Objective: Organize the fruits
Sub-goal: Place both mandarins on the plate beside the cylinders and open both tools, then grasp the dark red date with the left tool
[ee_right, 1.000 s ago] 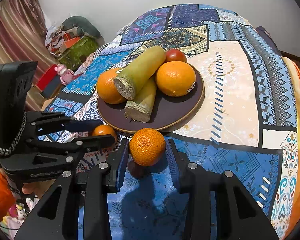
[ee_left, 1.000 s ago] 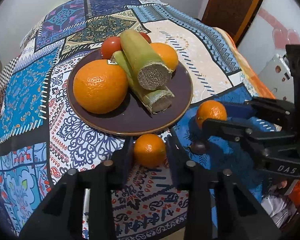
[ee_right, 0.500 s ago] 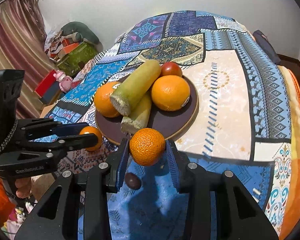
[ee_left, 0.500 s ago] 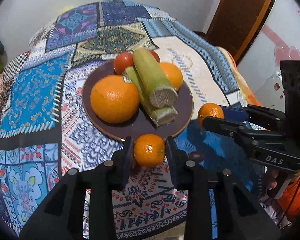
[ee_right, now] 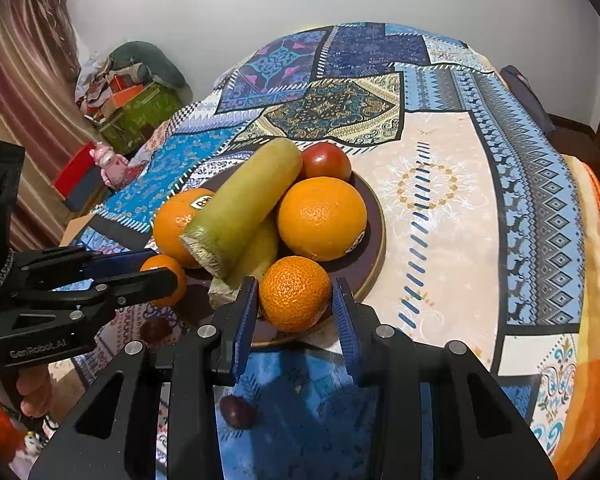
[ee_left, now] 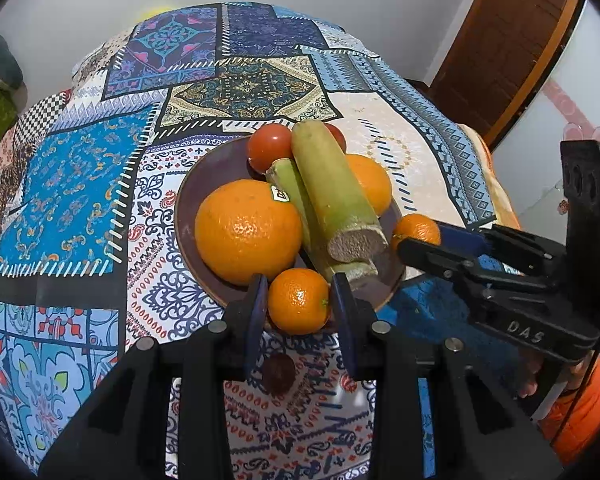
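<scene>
A bed-sized surface spread with a patchwork quilt (ee_right: 440, 184) in blues, creams and dark florals fills most of the room; pale plain walls (ee_right: 220, 8) rise behind it. On one side hangs a striped brownish curtain (ee_right: 16, 92) above a heap of boxes and soft clutter (ee_right: 128, 96) on the floor; on the other stands a brown wooden door (ee_left: 508, 40).

The quilt lies bare over its far half and along the cream panel beside the door, so open room lies there. The near edge is crowded by both tools.

Near the middle sits a round dark brown plate (ee_left: 204, 184), piled with two large oranges (ee_left: 248, 232), two cut green cane stalks (ee_left: 332, 192) and red tomatoes (ee_left: 270, 146).

The left gripper (ee_left: 298, 300) is clamped on a small orange mandarin (ee_left: 298, 300) at the plate's near rim. The right gripper (ee_right: 296, 296) is likewise clamped on a second, dimpled mandarin (ee_right: 296, 292) over the plate's near rim, just beside a cane's cut end.

A small dark round fruit (ee_right: 238, 412) lies on the blue patch below the tools.
</scene>
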A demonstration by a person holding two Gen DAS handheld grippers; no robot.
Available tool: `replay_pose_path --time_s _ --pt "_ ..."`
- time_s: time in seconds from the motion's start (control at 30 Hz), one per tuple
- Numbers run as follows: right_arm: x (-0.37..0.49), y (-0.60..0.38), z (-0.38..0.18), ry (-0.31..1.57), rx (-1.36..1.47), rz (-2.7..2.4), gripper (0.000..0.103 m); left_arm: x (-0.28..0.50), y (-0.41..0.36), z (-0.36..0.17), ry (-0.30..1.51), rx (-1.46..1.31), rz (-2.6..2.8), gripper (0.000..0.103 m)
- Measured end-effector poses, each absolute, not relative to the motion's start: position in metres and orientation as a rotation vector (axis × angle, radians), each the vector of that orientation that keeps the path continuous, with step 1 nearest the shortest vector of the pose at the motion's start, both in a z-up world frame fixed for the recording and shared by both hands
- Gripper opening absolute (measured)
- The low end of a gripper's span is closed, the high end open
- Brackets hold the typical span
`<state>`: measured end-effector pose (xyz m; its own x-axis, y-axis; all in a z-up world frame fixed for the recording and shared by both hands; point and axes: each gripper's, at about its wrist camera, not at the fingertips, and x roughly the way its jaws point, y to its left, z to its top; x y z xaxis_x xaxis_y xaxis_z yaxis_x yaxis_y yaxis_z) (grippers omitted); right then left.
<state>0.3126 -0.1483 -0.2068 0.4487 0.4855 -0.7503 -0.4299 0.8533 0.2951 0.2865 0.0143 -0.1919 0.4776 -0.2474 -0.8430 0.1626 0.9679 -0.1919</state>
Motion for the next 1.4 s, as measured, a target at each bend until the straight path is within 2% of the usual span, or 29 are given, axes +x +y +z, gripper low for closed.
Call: replay_pose_path --time_s 0.43,0.9,1.4 --pt "0.315 -0.144 -0.199 0.926 0.047 0.583 0.036 0.286 0.015 -0.193 1.024 -0.118 -0.220 0.032" --pt "0.287 -0.154 -0.185 0.910 0.023 0.575 0.038 0.254 0.035 -0.169 0.982 -0.101 -0.179 0.035" --pt "0.259 -0.139 -0.220 1.021 0.016 0.653 0.039 0.224 0.037 -0.202 1.066 -0.103 -0.193 0.036"
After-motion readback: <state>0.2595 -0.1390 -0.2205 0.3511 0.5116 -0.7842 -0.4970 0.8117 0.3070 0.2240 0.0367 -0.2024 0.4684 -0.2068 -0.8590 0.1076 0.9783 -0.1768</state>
